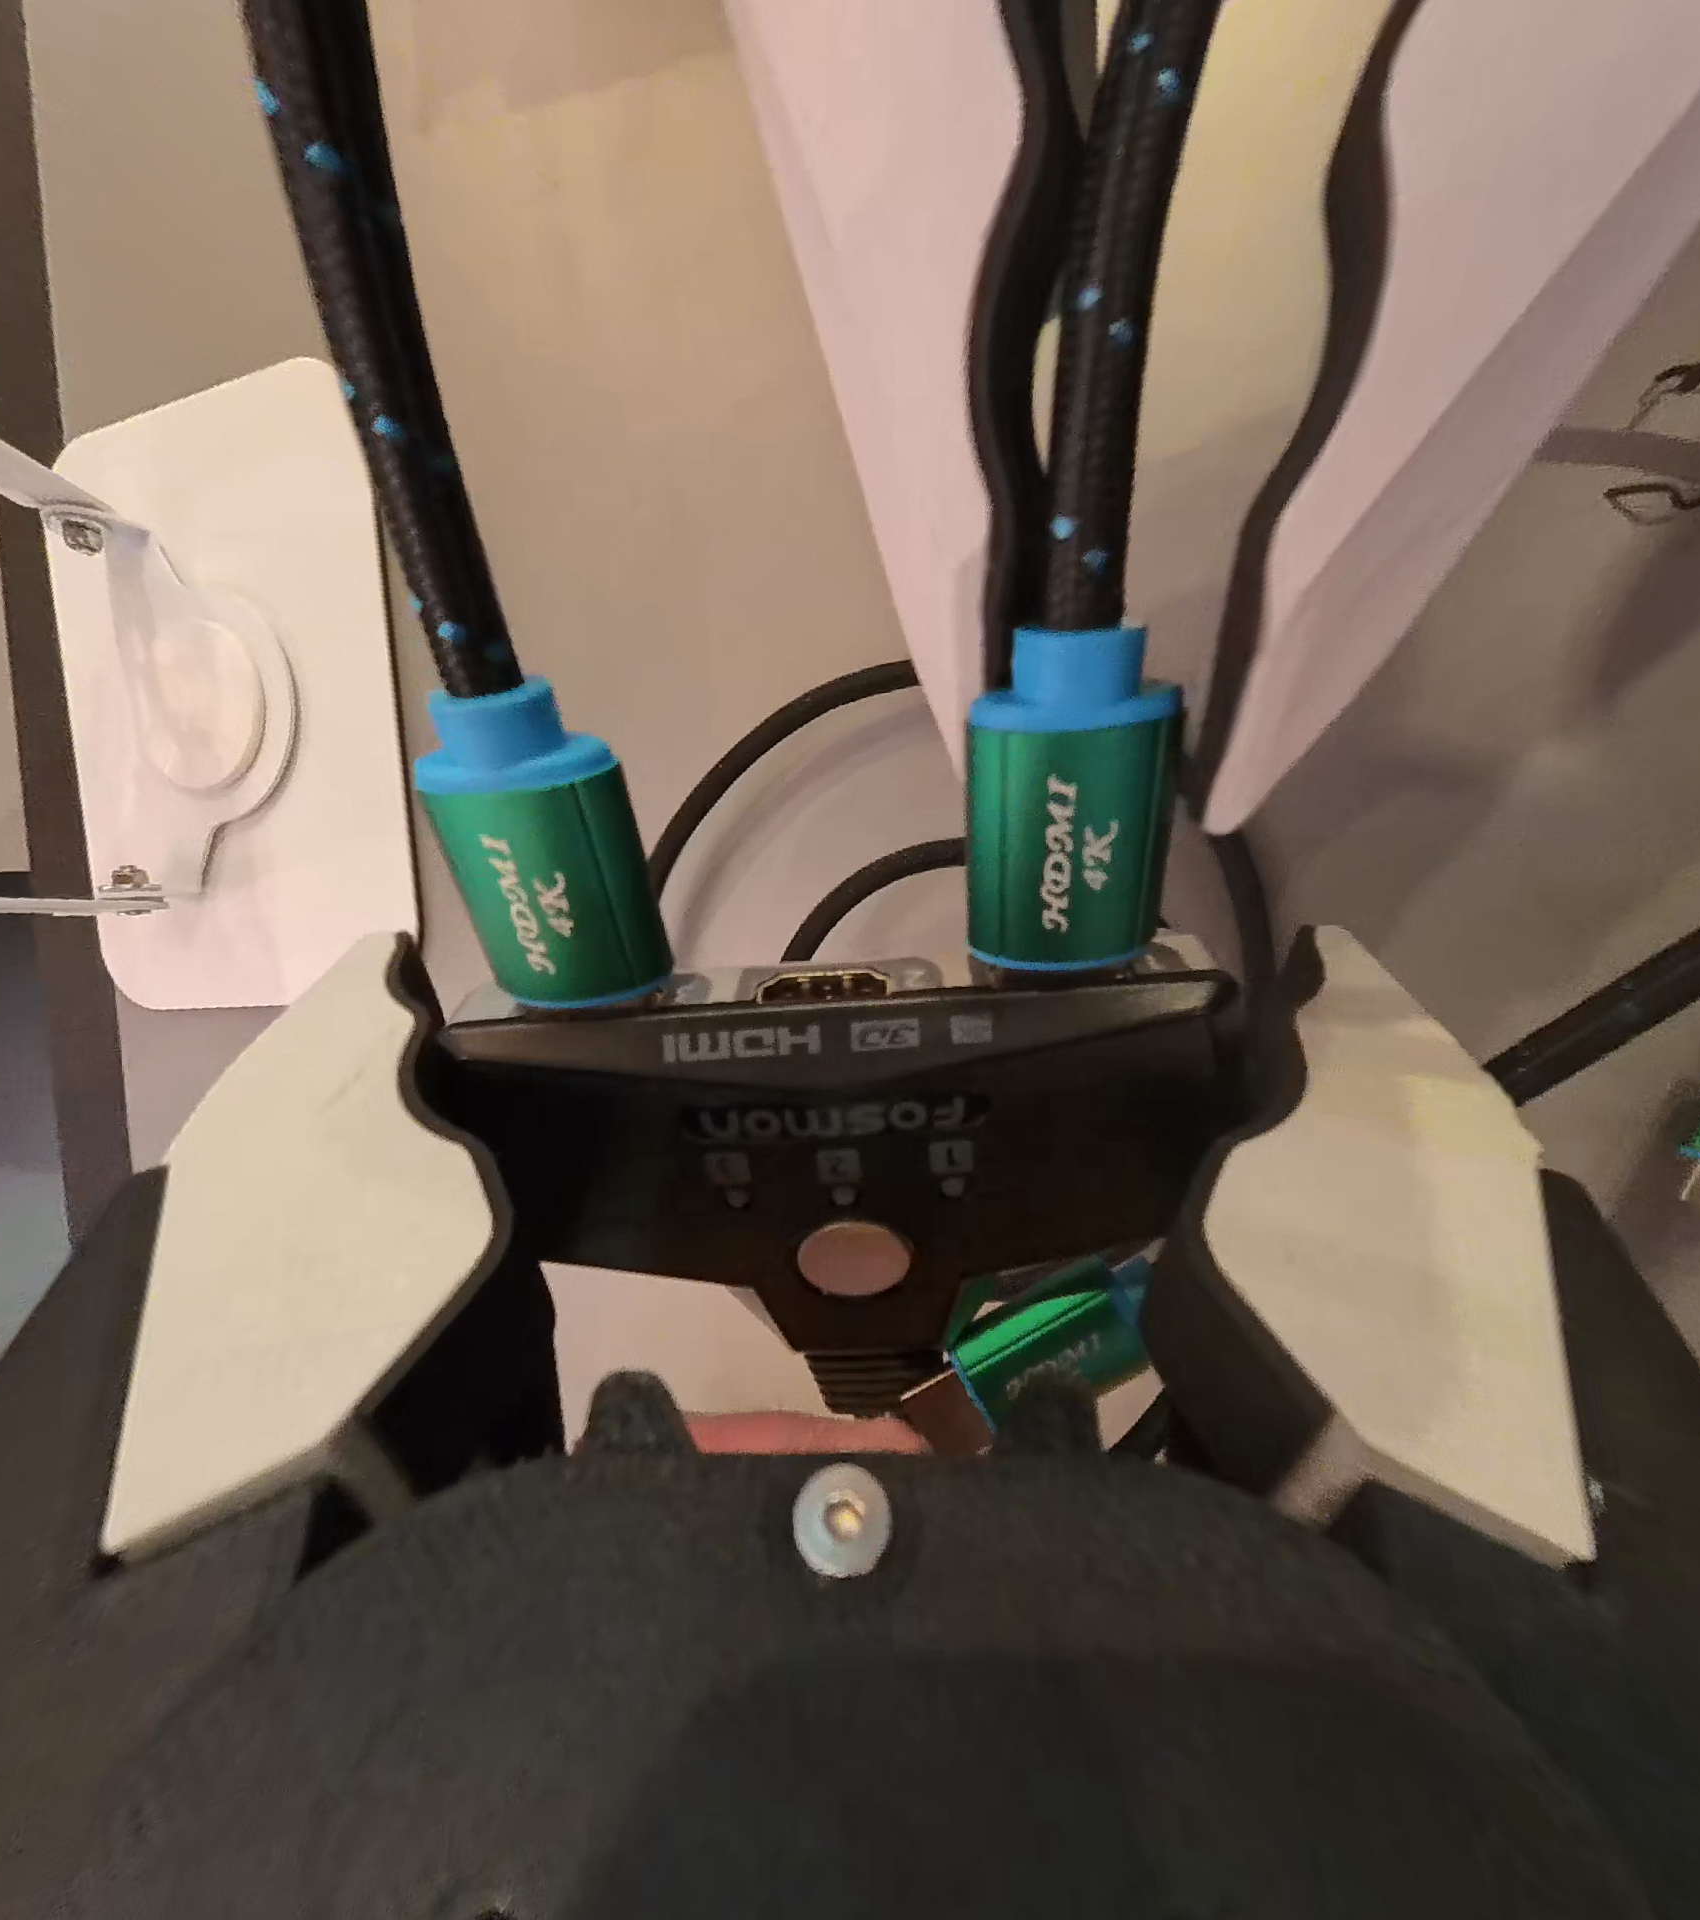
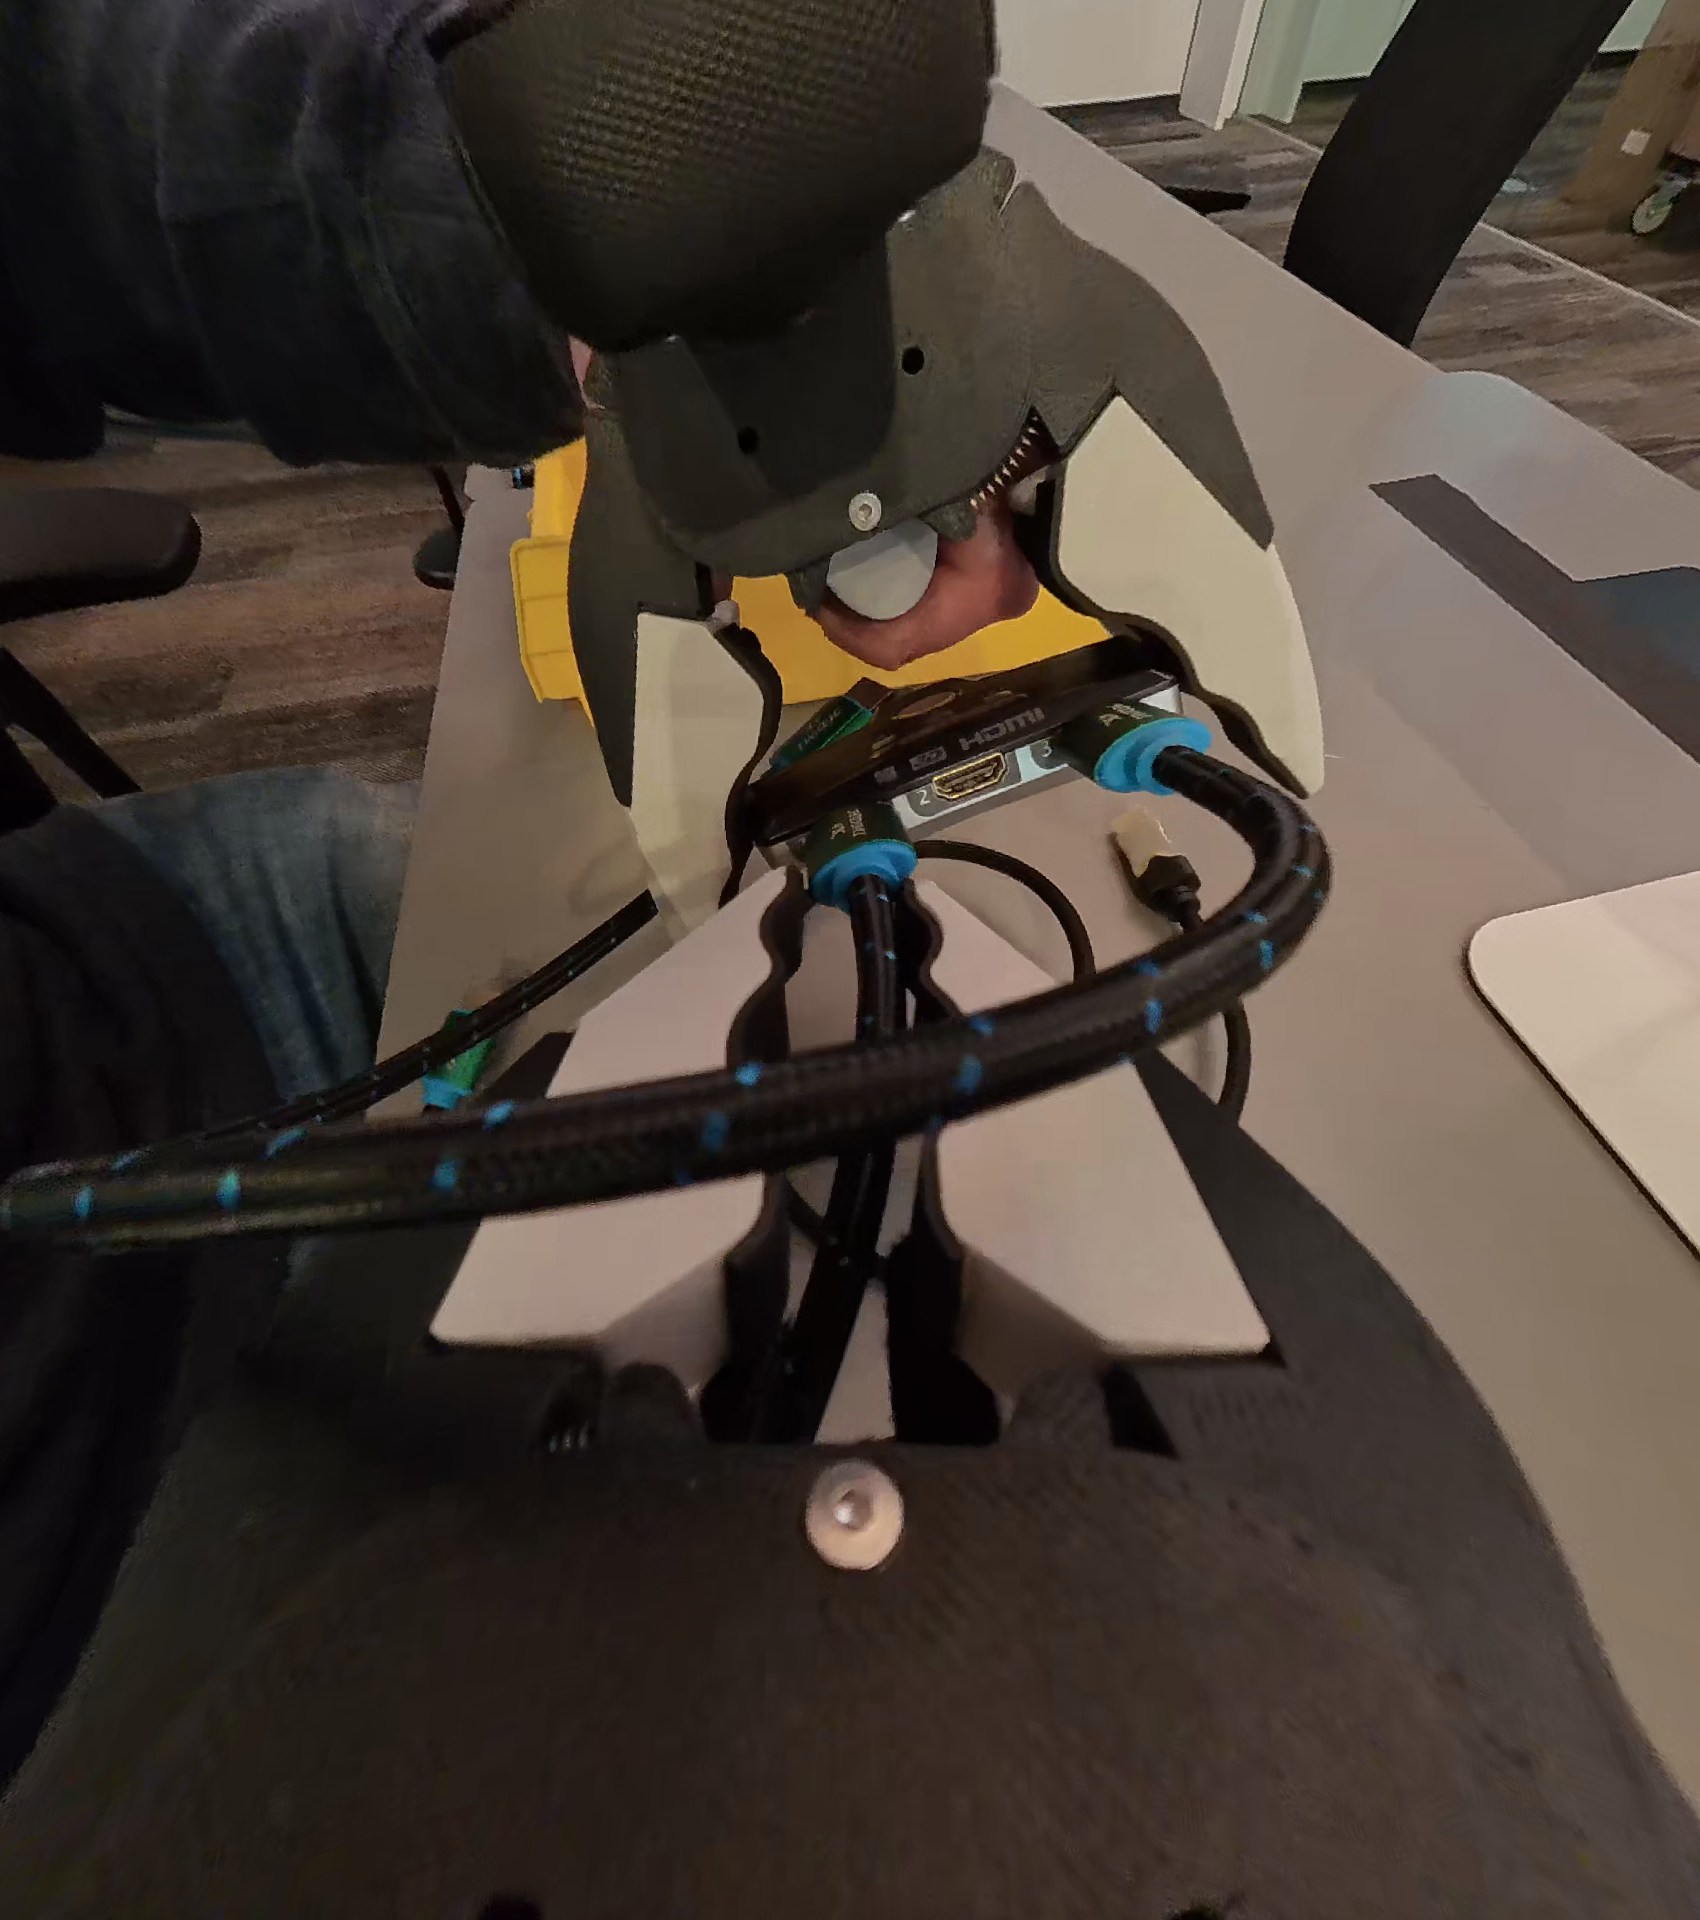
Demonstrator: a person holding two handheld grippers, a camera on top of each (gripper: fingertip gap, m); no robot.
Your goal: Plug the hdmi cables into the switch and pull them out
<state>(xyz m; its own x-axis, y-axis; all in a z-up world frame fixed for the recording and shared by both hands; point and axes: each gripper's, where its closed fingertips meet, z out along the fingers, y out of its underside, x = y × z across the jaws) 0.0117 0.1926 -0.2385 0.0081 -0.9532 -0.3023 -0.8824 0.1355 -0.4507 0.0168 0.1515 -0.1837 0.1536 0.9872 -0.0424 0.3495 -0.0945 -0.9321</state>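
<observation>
The left gripper clamps the switch near the tabletop edge. The right gripper is closed on a plugged-in cable; the middle port is free.

**Rig and wearer: appearance notes**

We log the left gripper as a matte black, grainy printed shell, domed at the base, with one silver screw set in a washer. Its fingers are broad off-white plates edged by wavy black pads. The right gripper matches: same black dome, same silver screw, pale fingers. Seen from outside, the left unit shows small round holes and a toothed rack. We note dark sleeves and blue jeans.
</observation>
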